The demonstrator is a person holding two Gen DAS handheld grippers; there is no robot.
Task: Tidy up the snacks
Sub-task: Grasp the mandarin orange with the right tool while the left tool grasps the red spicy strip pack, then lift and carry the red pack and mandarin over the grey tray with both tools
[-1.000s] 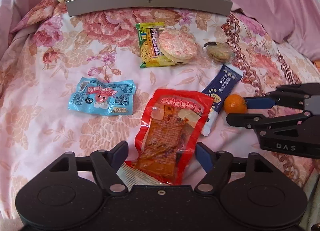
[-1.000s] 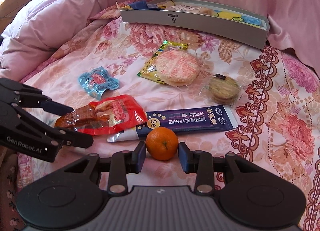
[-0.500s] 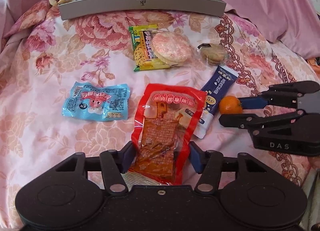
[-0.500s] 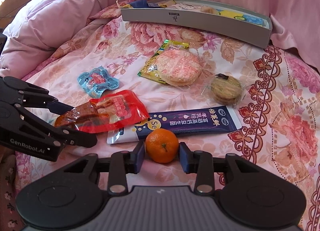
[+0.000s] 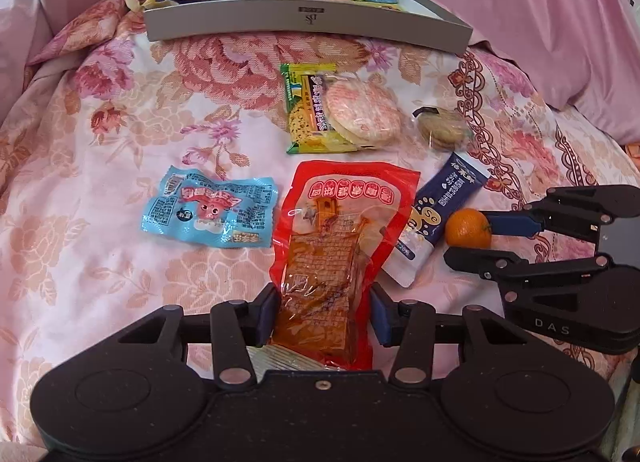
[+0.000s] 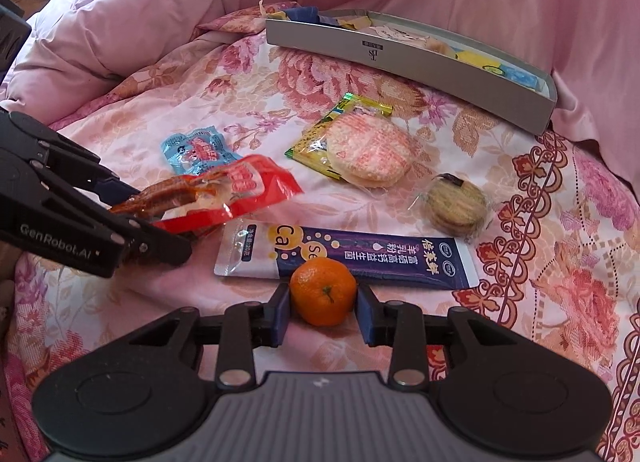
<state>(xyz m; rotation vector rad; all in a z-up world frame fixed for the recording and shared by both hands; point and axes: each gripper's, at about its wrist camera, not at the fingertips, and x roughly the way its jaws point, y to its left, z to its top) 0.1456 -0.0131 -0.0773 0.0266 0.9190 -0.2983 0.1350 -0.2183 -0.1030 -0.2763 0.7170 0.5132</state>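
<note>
Since the half second before, the left gripper [image 5: 323,316] has narrowed its jaws onto the near end of the red pouch [image 5: 338,238], and that end now looks lifted off the bed [image 5: 100,182], so I'd say the pickup has started. The right gripper [image 6: 322,312] already had its jaws snug on the little orange [image 6: 323,291] and that hasn't changed; the orange sits just in front of the blue sachet [image 6: 360,258], seemingly resting on the bed or barely off it. So both hands look loaded, and the next bit is probably carrying them to the gray box [image 5: 308,18] at the far end, which already has packets inside. Left camera shows the pouch head-on between the pads, but you can't tell height from there. The right camera gives the side view: the pouch [image 6: 224,194] is tilted, with the gripped end up. The left camera also shows the other gripper [image 5: 480,236] from the side, pinching the orange. Between the pouch and the box, the light blue packet [image 5: 208,208], yellow packet [image 5: 308,118], round rice cracker [image 5: 362,114] and wrapped cookies [image 5: 440,128] still wait.
</note>
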